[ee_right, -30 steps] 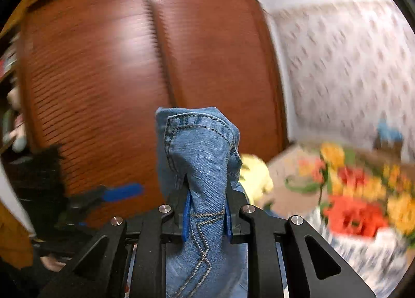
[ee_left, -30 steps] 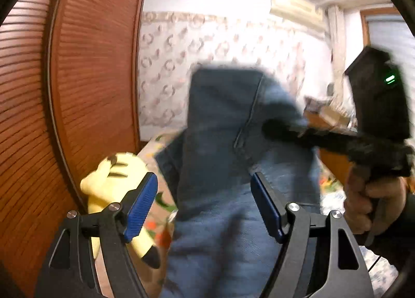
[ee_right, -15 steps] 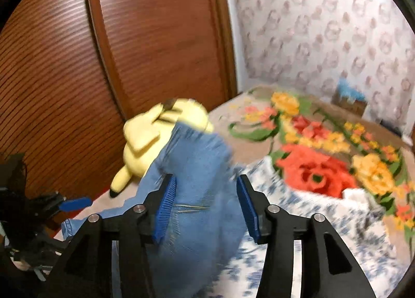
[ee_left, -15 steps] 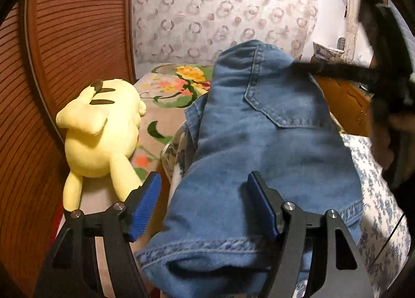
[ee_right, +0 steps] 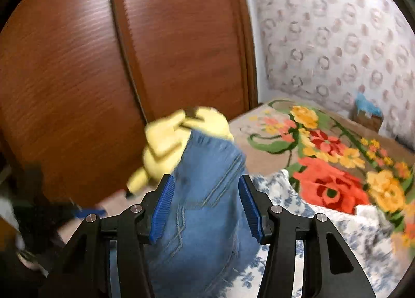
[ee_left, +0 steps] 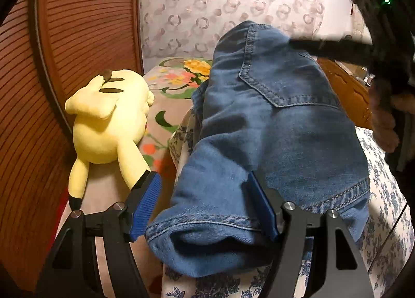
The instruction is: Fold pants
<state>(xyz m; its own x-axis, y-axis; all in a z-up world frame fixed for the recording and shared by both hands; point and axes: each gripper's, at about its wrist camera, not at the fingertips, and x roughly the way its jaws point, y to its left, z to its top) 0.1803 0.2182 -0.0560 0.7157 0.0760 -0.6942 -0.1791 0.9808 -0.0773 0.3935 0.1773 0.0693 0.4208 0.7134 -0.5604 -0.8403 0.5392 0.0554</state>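
Blue denim pants lie folded on a blue-and-white floral sheet, hem toward me, back pocket on top. My left gripper is open, its blue pads either side of the near hem, not gripping. My right gripper is open over the other end of the pants. In the left wrist view the right gripper's dark fingers reach over the far end of the pants from the right.
A yellow plush toy lies left of the pants beside the brown slatted wardrobe. A floral blanket covers the bed beyond. A small brown box with a blue top stands by the patterned wall.
The right gripper let go of the pants and opened. The pants dropped from hanging to lying folded on the bed. Both views tilted down toward the bed.
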